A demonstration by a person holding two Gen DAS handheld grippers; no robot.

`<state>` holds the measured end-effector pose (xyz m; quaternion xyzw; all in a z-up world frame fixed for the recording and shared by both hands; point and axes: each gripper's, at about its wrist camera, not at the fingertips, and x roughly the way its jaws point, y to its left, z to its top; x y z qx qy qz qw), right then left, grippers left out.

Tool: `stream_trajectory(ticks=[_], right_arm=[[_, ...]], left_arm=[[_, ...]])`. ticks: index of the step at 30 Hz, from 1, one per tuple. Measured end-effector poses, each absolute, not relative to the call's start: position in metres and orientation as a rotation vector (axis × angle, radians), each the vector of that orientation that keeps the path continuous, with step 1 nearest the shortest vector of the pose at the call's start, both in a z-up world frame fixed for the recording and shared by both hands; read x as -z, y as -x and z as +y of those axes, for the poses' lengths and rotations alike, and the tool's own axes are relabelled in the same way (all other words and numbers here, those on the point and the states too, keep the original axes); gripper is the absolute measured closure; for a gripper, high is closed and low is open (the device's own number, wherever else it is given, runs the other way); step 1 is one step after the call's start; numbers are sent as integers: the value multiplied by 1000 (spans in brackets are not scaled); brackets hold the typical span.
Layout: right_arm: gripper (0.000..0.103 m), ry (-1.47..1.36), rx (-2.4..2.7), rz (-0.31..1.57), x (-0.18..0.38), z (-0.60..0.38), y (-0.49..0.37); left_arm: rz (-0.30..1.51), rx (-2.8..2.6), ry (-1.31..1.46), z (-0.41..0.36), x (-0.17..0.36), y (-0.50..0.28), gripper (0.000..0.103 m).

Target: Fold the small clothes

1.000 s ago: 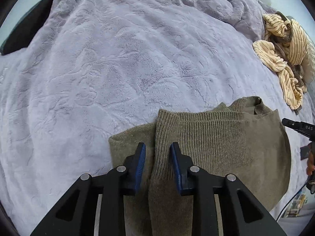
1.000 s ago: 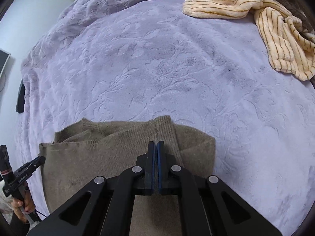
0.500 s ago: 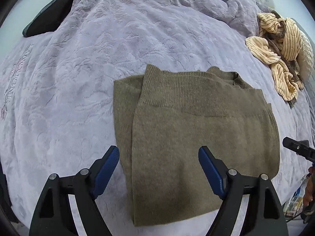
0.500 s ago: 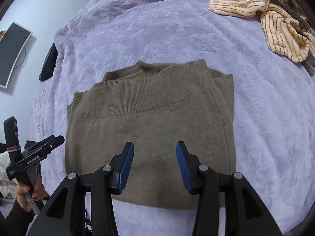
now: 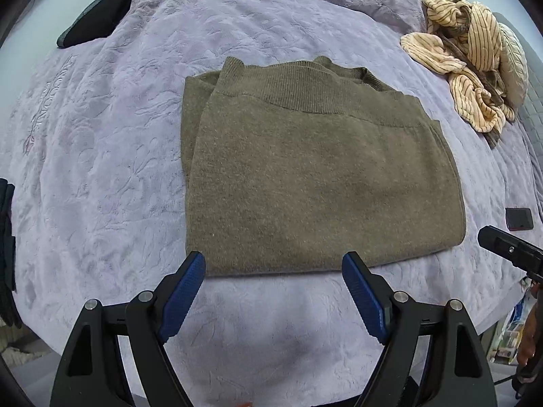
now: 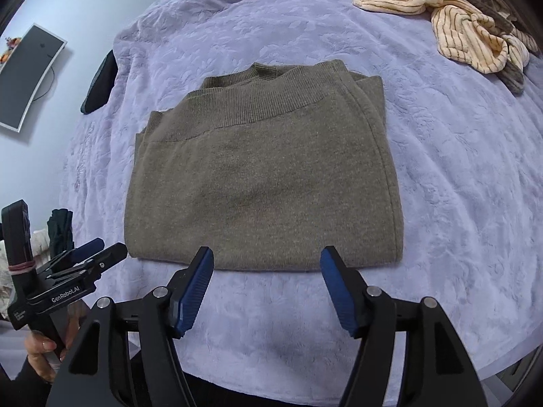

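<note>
- Step in hand: we judge that one fold of the olive knit sweater is complete; it lies as a flat rectangle on the lavender embossed blanket, ribbed hem on top at the far edge, collar just behind it.
- Left gripper: its jaws stand wide apart with nothing between them; only bare blanket shows there. The sweater lies just ahead of the fingertips, its near edge close to them but apart.
- Right gripper: its jaws are opening, and nothing sits between them; the sweater's near edge lies just ahead, not touched.
- Next move, as we judge it: either a further fold, which calls for both grippers to take the sweater's edge at two spaced points, or a reach to the next garment, the striped cream garment, well ahead and to the right of the right gripper.
- Count: one folded sweater; one crumpled striped heap, possibly several pieces, which we cannot separate; two grippers; one monitor far left; one dark flat object, perhaps a phone, right of the left gripper.
</note>
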<state>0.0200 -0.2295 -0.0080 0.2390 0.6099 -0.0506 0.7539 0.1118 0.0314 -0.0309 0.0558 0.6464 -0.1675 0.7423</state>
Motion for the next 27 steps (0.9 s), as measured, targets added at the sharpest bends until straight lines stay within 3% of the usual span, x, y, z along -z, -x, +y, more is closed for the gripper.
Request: stream_trajectory(ticks=[2, 8, 16, 18, 27], right_arm=[[23, -518, 113, 1326, 6, -229, -11], [12, -462, 110, 1325, 3, -226, 8], [10, -412, 91, 1341, 7, -226, 39], [0, -393, 70, 1360, 11, -224, 44], [0, -404, 68, 1385, 12, -208, 36]], left_arm=[[1414, 350, -152, 27, 28, -103, 0], [1388, 348, -154, 20, 18, -80, 0], [1387, 277, -94, 27, 16, -49, 0], [1390, 259, -69, 35, 18, -42, 0], [1438, 224, 8, 74, 27, -39, 0]])
